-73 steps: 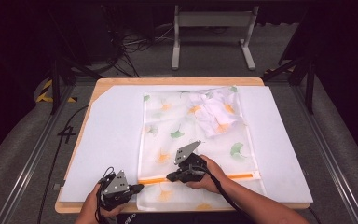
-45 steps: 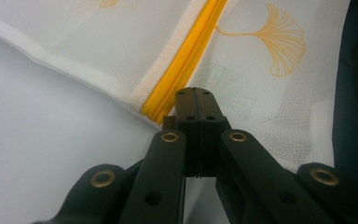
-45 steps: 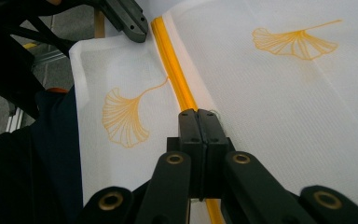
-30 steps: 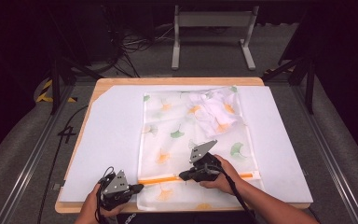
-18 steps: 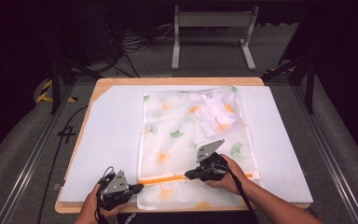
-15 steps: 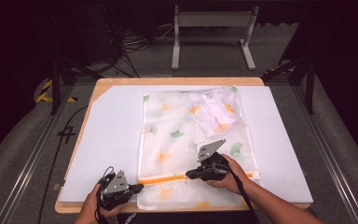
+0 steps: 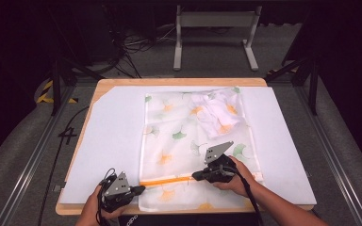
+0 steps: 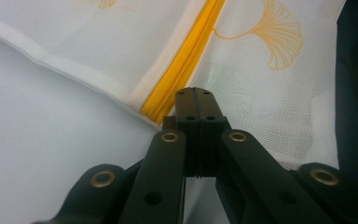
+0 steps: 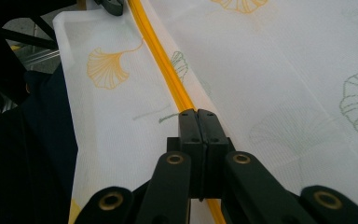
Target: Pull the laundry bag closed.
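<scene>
The left gripper (image 7: pixel 139 189) sits at the near left corner of the table, its jaws pressed together at the end of the orange zipper (image 7: pixel 167 180) of a white mesh laundry bag (image 7: pixel 188 141). In the left gripper view the closed tips (image 8: pixel 196 100) rest right at the zipper's (image 8: pixel 186 60) end on the bag's edge; whether they pinch the fabric cannot be told. The right gripper (image 7: pixel 197 175) lies further along the same zipper, jaws likewise together. In the right gripper view its tips (image 9: pixel 198 121) sit on the orange line (image 9: pixel 161 60), which runs away from them towards the bag's far edge; a grip on a slider cannot be made out.

The bag lies flat on a white sheet (image 7: pixel 113 136) covering a wooden table (image 7: pixel 179 82). It is translucent, printed with green and orange ginkgo leaves, with crumpled white cloth (image 7: pixel 217 113) showing through at its far right corner. Beyond the table are grey floor, cables (image 7: pixel 136 44) and a metal frame stand (image 7: pixel 214 28) in a dark room.
</scene>
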### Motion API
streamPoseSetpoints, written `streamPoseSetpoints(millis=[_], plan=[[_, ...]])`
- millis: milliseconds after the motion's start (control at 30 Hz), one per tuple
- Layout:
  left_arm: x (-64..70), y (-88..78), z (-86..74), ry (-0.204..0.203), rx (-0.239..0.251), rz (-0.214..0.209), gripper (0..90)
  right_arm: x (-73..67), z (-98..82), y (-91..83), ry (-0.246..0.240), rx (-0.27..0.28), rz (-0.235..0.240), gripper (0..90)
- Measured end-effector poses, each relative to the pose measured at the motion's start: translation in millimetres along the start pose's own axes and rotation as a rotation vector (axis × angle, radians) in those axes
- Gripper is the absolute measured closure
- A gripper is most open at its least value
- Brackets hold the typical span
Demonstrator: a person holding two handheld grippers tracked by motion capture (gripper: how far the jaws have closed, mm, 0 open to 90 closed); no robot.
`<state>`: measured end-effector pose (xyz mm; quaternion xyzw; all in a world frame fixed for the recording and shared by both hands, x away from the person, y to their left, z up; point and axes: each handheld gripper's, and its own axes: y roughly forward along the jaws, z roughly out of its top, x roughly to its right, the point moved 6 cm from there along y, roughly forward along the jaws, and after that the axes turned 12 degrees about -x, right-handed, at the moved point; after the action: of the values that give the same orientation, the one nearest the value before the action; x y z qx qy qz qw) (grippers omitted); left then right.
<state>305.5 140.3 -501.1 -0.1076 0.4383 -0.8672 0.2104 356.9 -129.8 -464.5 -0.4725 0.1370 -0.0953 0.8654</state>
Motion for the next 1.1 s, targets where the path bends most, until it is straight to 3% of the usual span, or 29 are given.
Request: streamPoseSetpoints(millis=[1100], plan=[[-0.1, 0.0, 0.0, 0.0, 0.0, -0.001, 90.0, 4.8, -17.2, -18.3, 0.033, 0.022, -0.011, 90.0]])
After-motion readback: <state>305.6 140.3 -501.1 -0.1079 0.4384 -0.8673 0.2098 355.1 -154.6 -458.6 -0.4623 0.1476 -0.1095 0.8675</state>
